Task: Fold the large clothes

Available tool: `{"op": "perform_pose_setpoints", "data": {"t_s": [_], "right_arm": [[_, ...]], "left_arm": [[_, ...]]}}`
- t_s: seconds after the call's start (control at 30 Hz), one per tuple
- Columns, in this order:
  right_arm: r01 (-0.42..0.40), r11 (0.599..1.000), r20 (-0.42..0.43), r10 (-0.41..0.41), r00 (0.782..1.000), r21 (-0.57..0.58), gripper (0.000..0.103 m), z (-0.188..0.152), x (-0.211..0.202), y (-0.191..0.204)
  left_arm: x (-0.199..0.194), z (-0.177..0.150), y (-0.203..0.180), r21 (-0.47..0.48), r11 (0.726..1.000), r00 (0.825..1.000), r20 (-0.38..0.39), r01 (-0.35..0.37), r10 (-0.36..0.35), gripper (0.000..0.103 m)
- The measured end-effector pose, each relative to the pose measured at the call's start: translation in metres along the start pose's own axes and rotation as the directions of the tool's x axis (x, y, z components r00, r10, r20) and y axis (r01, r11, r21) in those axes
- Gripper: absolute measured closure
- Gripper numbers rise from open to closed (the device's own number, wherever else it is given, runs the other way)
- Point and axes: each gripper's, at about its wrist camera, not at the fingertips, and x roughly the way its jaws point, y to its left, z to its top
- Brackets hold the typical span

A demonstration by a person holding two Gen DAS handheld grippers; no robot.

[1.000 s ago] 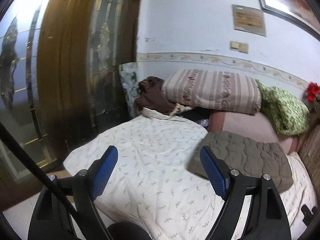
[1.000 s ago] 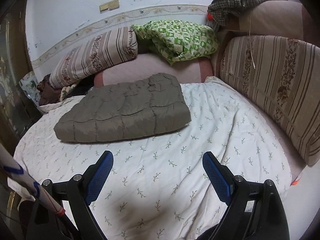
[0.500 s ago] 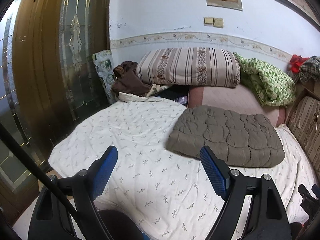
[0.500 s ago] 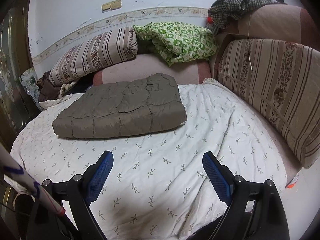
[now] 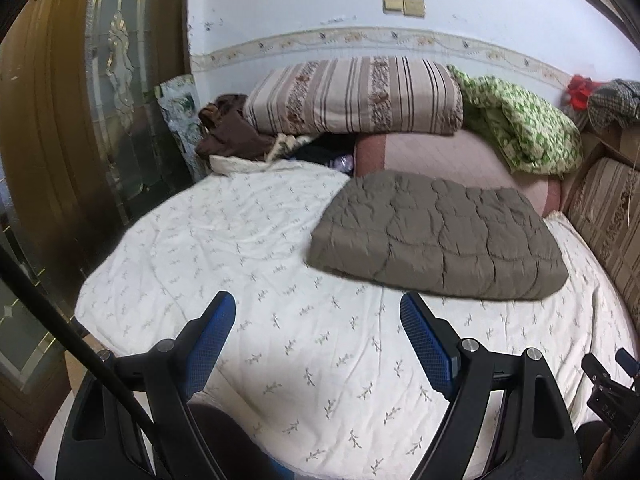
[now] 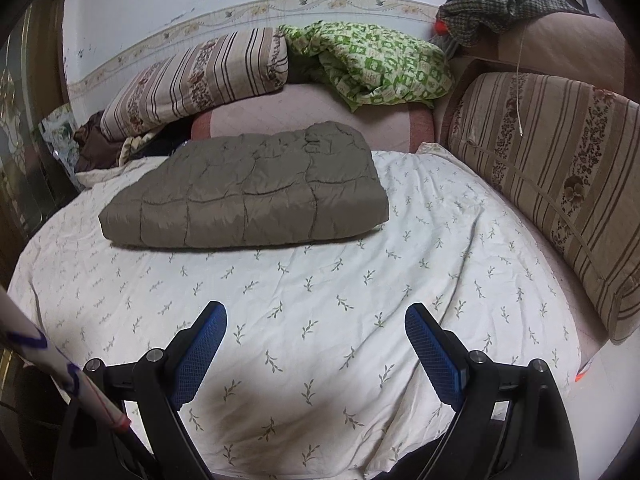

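Note:
A grey-brown quilted garment (image 5: 436, 236) (image 6: 256, 192) lies folded into a thick rectangle on the white leaf-print bedsheet (image 5: 248, 264) (image 6: 360, 280), toward the far side of the bed. My left gripper (image 5: 316, 304) hangs open over the sheet near the bed's front edge, short of the garment's near-left corner, with nothing between its blue pads. My right gripper (image 6: 316, 314) is also open and empty over bare sheet, well in front of the garment. Part of the right gripper's body (image 5: 608, 384) shows at the lower right of the left wrist view.
A striped pillow (image 5: 356, 96) (image 6: 196, 80), a green patterned blanket (image 5: 520, 124) (image 6: 372, 64) and a brown cloth heap (image 5: 232, 128) line the far wall. A striped cushion (image 6: 560, 168) bounds the right side. A wood-and-glass door (image 5: 100, 100) stands on the left.
The left wrist view has swung right and dipped, bringing the folded garment fully into view and nearer. The right gripper has sunk slightly toward the sheet. Both grippers remain open.

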Motion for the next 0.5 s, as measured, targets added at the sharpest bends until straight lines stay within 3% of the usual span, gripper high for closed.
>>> {"op": "perform_pose_setpoints", "data": {"t_s": [0.23, 0.5], "right_arm": [[0.012, 1.0, -0.043, -0.013, 0.999, -0.01, 0.01, -0.006, 0.01, 0.005], [0.021, 0.999, -0.064, -0.023, 0.998, -0.035, 0.01, -0.01, 0.014, 0.014]], "left_arm": [[0.017, -0.013, -0.008, 0.025, 1.0, 0.997, -0.075, 0.0, 0.002, 0.019], [0.02, -0.017, -0.007, 0.034, 0.999, 0.997, -0.082, 0.004, -0.001, 0.019]]}}
